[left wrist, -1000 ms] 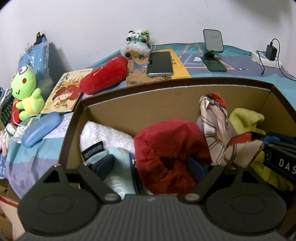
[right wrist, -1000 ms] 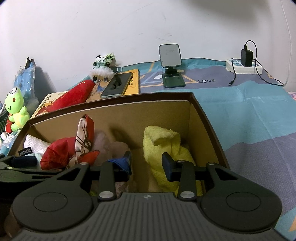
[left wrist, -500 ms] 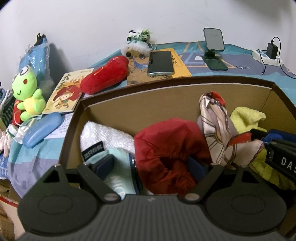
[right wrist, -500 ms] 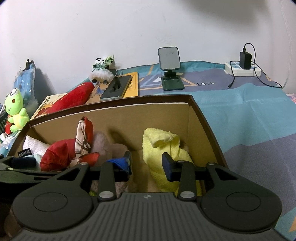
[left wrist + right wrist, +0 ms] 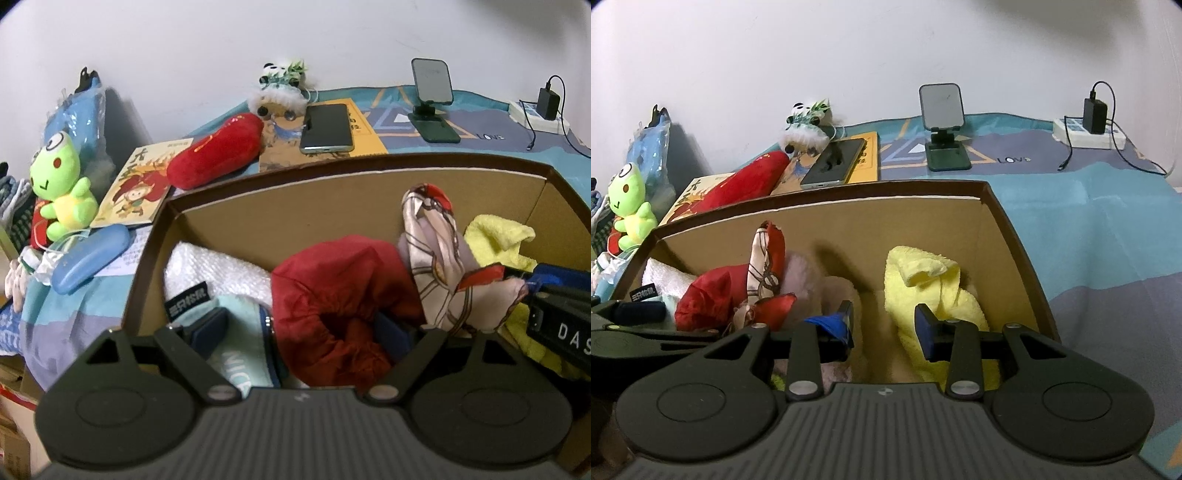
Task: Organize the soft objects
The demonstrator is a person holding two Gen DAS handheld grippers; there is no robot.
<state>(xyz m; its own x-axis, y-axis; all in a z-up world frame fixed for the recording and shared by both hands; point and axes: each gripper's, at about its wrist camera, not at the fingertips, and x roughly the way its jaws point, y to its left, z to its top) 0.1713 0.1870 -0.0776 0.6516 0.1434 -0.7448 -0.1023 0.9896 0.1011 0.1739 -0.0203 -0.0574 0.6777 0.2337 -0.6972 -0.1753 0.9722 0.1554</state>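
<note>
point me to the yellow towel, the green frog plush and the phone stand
yellow towel [image 5: 934, 291], right wrist view, on its folded upper part inside the box.
green frog plush [image 5: 61, 177], left wrist view, on its face.
phone stand [image 5: 942, 107], right wrist view, on its upright back plate.

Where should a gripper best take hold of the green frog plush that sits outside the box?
Probably the green frog plush is best gripped across its narrower yellow-green body, below the big head, coming from the front and above. It sits upright facing the camera, and a blue bag stands close behind it.
</note>
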